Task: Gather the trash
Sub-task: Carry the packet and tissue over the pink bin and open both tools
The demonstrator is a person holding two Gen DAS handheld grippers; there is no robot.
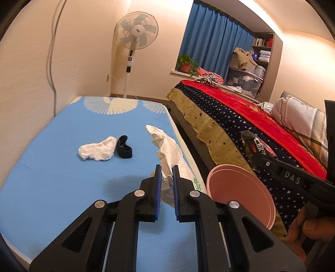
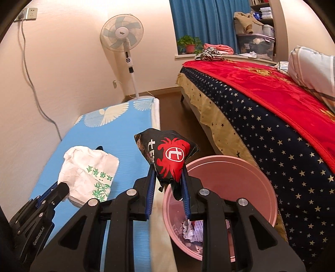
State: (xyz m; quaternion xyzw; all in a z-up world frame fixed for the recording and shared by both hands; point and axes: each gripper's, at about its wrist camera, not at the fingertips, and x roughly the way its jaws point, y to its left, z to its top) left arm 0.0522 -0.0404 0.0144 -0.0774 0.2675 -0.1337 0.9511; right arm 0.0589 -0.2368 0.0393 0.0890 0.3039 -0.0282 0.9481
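both grippers tilt down: left gripper (image 1: pixel 166 177) pinches one white paper bag (image 2: pixel 88 173); right gripper (image 2: pixel 168 186) clamps one black-red wrapper (image 2: pixel 167 154) above one pink bin (image 2: pixel 261 188).

Standing fan (image 1: pixel 136 29): white, pale blue blades, stood upright in the far corner against the cream wall. Wall socket (image 2: pixel 31 13): high on the left wall, a grey cable (image 2: pixel 31 87) hanging down from it. Blue curtain (image 1: pixel 211 41): drawn across the far window recess. Potted plant (image 1: pixel 186 62): green leaves in a red pot, sat on the sill (image 1: pixel 178 72) at the curtain's left. Bed (image 2: pixel 272 117): on the right, covered by a navy star-printed quilt with a red blanket (image 2: pixel 261 79) over it. Striped pillow (image 1: pixel 301 119): lay at the bed's near right end. Clothes (image 2: pixel 211 52): pink and striped, heaped at the bed's far end. Clear storage box (image 2: pixel 256 45): stood beyond them, below shelves (image 1: pixel 262 47).
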